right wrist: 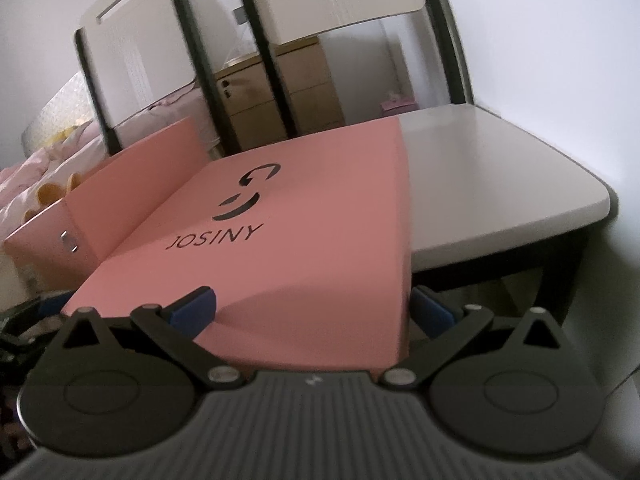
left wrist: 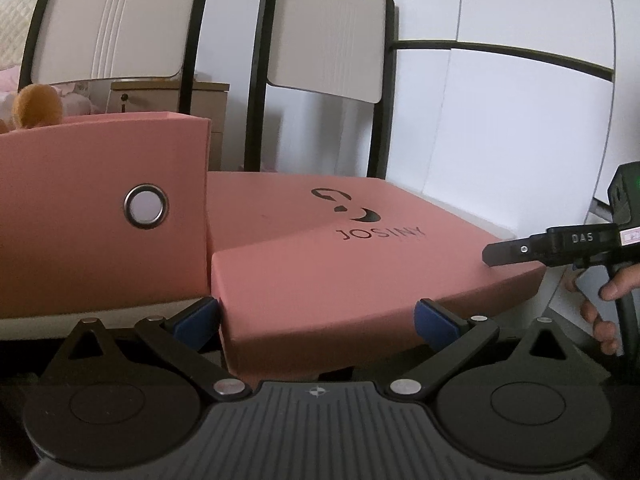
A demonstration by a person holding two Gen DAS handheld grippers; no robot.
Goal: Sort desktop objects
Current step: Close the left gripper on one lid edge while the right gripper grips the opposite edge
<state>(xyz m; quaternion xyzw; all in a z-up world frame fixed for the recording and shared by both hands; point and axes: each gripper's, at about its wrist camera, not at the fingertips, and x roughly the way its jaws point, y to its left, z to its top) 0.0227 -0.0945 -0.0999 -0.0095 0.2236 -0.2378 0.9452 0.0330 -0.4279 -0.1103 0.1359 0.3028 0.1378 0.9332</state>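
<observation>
A flat pink lid (left wrist: 320,280) printed JOSINY lies across a white chair seat (right wrist: 500,184), its near end sticking out past the seat edge. To its left stands a pink open box (left wrist: 80,220) with a metal ring in its wall. My left gripper (left wrist: 317,318) is open wide around the lid's near left corner, the left pad against the lid's side. My right gripper (right wrist: 313,307) is open too, at the lid's (right wrist: 320,208) near right corner, the right pad beside its edge. In the left wrist view one finger (left wrist: 516,249) of the right gripper lies over that corner.
A hand (left wrist: 600,312) holds the right gripper's handle. An orange plush toy (left wrist: 38,106) shows behind the pink box (right wrist: 132,184). Two white chair backs (left wrist: 324,32) with black frames rise behind, then a wooden cabinet (right wrist: 280,92) and pink bedding (right wrist: 32,176).
</observation>
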